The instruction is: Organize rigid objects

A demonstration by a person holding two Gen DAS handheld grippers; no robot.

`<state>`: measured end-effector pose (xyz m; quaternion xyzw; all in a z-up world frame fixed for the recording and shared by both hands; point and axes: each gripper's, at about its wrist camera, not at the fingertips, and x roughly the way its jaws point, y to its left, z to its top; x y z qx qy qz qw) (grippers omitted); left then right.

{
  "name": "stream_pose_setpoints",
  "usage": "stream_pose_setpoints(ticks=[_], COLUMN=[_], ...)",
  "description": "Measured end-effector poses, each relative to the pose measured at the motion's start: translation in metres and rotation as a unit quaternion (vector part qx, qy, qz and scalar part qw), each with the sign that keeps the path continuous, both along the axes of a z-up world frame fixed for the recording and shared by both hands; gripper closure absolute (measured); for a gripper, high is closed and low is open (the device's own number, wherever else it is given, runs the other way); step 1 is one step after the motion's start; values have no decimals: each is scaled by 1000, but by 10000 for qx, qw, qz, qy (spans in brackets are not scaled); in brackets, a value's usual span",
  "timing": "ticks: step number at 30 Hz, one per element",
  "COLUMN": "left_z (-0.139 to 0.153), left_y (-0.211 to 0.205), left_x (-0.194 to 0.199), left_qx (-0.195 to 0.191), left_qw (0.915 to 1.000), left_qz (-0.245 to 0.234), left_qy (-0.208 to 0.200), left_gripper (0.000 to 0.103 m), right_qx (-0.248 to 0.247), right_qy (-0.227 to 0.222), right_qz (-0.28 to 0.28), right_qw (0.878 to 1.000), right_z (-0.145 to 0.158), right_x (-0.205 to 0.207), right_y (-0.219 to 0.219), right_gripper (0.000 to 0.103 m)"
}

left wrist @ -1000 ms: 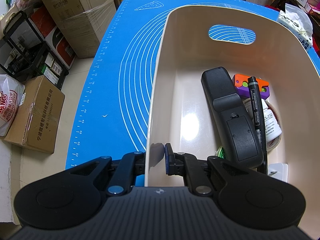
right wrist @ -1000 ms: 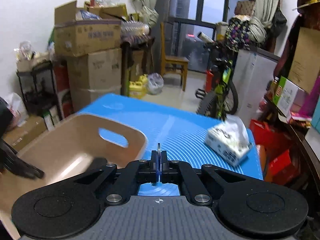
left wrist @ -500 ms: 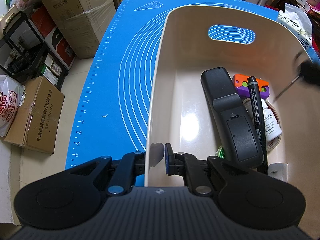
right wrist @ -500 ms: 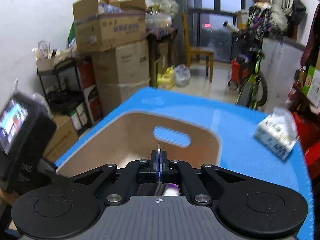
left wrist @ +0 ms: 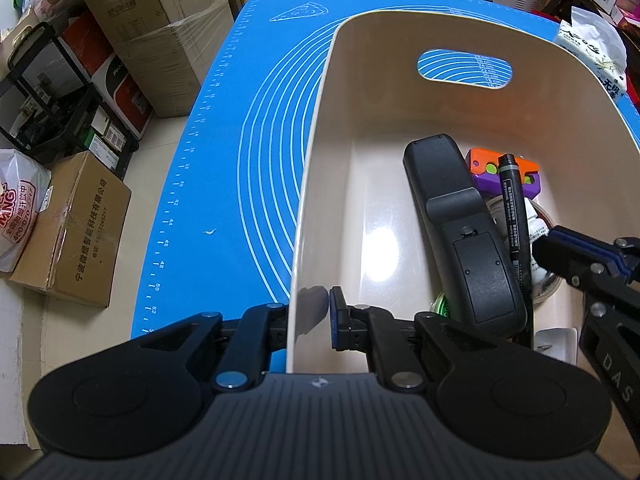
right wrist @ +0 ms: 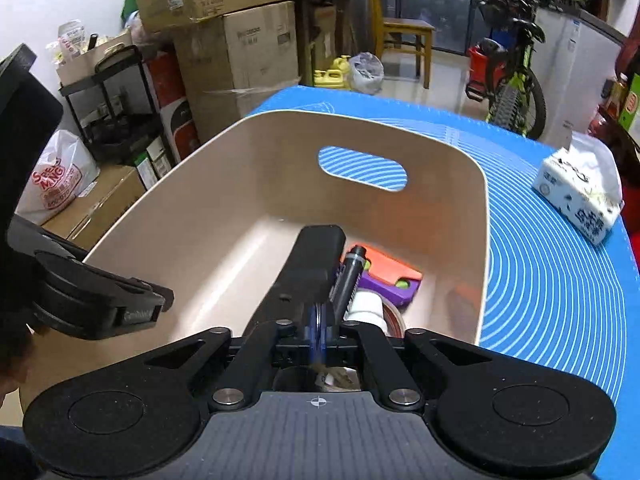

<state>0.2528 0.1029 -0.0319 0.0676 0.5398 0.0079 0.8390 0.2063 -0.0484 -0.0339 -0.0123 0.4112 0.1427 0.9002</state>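
Observation:
My left gripper (left wrist: 308, 316) is shut on the near left wall of the beige bin (left wrist: 400, 60), one finger outside and one inside. In the bin lie a black remote (left wrist: 460, 232), a black marker (left wrist: 514, 208), an orange and purple toy (left wrist: 488, 168) and a white bottle (left wrist: 538, 232). My right gripper (right wrist: 319, 326) hangs over the remote (right wrist: 308, 268) and marker (right wrist: 348, 276) inside the bin (right wrist: 240, 184). Its jaws are opening by a narrow, blurred gap, and I see nothing between them. It also enters the left wrist view from the right edge (left wrist: 540, 246).
The bin stands on a blue mat (left wrist: 240, 160). A tissue pack (right wrist: 576, 196) lies on the mat to the right of the bin. Cardboard boxes (left wrist: 68, 232) and a black rack (right wrist: 112, 92) stand on the floor to the left. A bicycle (right wrist: 508, 76) is behind the table.
My right gripper has swung left and down over the bin and now shows in the left wrist view. The thin sliver seen between its pads no longer shows. My left gripper has not moved.

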Motion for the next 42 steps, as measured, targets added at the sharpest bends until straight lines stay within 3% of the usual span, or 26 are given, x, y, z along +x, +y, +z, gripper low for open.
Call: stream_pose_setpoints(ticks=[1, 5, 6, 7, 8, 10, 17, 33, 42], left_z=[1, 3, 5, 7, 10, 17, 43, 102, 124], left_y=[0, 3, 4, 4, 4, 2, -13, -34, -36], left_x=[0, -1, -2, -3, -4, -9, -28, -116, -169], left_qx=[5, -71, -87, -72, -30, 74, 55, -177, 13], left_qw=[10000, 9999, 9999, 9998, 9997, 9990, 9974, 9910, 9875], left_qz=[5, 85, 123, 151, 176, 192, 23, 89, 213], left_qy=[-5, -43, -67, -105, -186, -395, -724, -1325, -1560], left_gripper=[91, 86, 81, 59, 38, 27, 26, 21, 21], right_qx=[28, 170, 120, 111, 141, 192, 297, 428, 403], right_qy=[-39, -197, -274, -363, -444, -483, -590, -899, -1005], right_qz=[-88, -175, -228, -277, -299, -354, -731, -1003, -1029], right_qw=[9999, 9995, 9993, 9989, 9985, 9980, 9951, 9900, 9888], right_z=[2, 12, 15, 19, 22, 29, 51, 99, 115], right_x=[-2, -13, -17, -22, -27, -34, -56, -138, -192], right_y=[-2, -6, -5, -6, -7, -12, -33, -65, -80], right_gripper=[71, 53, 38, 28, 27, 27, 10, 10, 10])
